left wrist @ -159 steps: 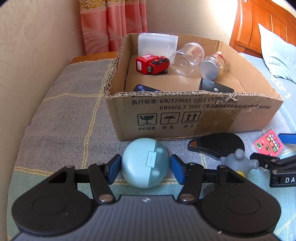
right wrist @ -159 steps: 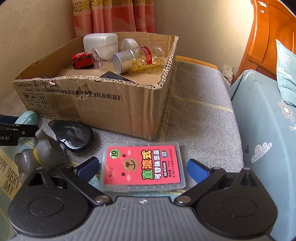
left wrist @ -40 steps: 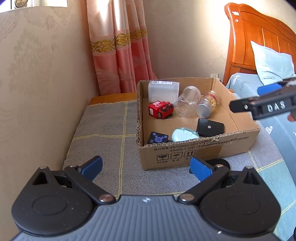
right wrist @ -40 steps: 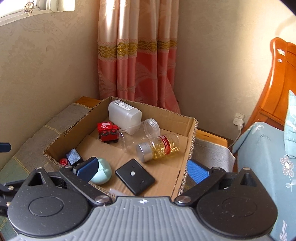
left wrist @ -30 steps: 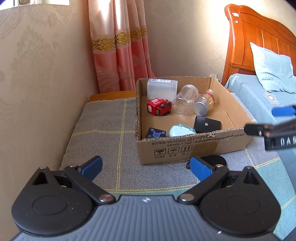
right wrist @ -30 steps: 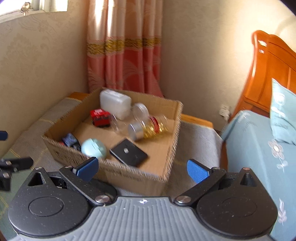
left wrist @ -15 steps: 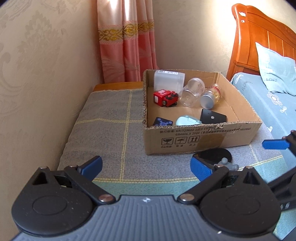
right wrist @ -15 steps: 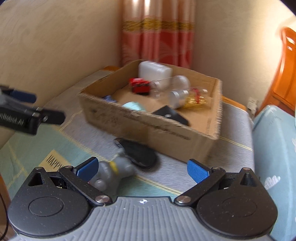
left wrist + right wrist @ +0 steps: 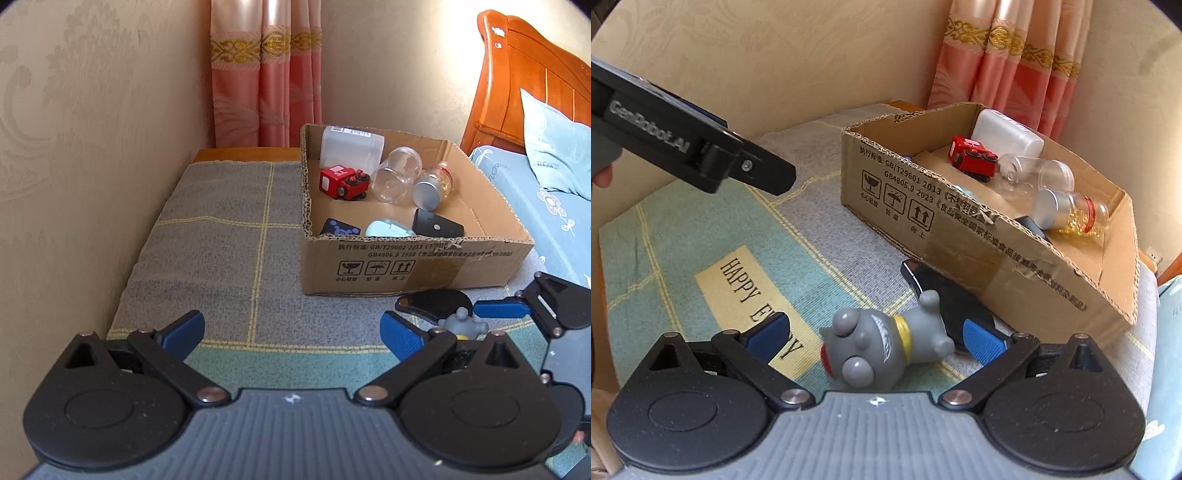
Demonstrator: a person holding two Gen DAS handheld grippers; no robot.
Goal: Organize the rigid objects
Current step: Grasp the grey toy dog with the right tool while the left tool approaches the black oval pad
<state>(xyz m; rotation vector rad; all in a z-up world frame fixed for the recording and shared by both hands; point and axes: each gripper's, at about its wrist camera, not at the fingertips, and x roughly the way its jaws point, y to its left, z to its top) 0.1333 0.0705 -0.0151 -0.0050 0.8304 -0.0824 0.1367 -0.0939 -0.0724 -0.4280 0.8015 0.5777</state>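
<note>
A grey toy figure [image 9: 882,347] lies on the mat before the cardboard box [image 9: 960,229]. My right gripper [image 9: 875,336] straddles it, jaws closing, and the left pad is still clear of the toy. Just behind the toy lies a black oval case [image 9: 945,295]. My left gripper [image 9: 291,334] hovers open and empty over the mat. In its view the toy [image 9: 461,326] and the oval case [image 9: 432,301] sit at lower right, by a finger [image 9: 498,308] of the right gripper. The box [image 9: 406,262] holds a red toy train [image 9: 343,182], a clear jar [image 9: 397,179] and a light blue case [image 9: 388,229].
The box also holds a white container [image 9: 351,147], a silver-lidded bottle [image 9: 432,188] and a black square [image 9: 437,227]. A wall runs along the left. A bed [image 9: 546,206] with a wooden headboard stands at the right. Grey mat [image 9: 221,258] spreads left of the box.
My right gripper has come down and rolled from above the box to the grey toy, which now lies between its fingers. The left gripper has barely moved. The light blue case now lies in the box.
</note>
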